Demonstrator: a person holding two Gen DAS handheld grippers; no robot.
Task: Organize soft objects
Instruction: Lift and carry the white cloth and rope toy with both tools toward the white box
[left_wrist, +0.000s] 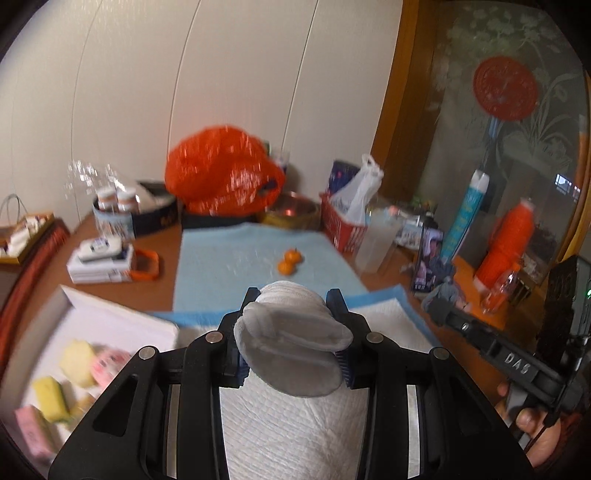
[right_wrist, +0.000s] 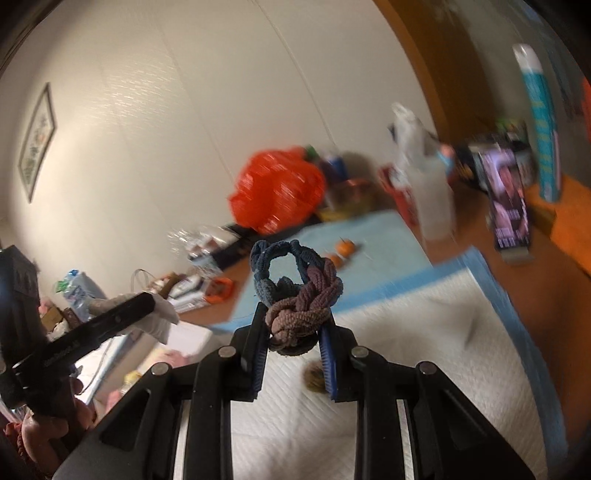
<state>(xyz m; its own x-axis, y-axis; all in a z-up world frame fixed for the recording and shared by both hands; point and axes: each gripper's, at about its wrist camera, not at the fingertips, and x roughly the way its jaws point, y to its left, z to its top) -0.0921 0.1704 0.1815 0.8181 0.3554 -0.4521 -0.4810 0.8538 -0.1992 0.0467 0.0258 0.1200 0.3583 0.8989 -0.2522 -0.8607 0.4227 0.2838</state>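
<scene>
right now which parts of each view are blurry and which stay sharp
Left wrist view: the left gripper and its rolled grey sock are sharp; the white box and table clutter smear. Right wrist view: the right gripper and braided hair tie are crisp; the orange bag streaks.

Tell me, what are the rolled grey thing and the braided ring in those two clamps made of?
Grey bundle: looks like soft knit fabric, matte, probably a rolled sock; fine ribbing and a folded cuff show. Braided ring: seems stretchy textile cord, fuzzy and dull, plaited strands shading blue to brown, likely a hair tie.
</scene>
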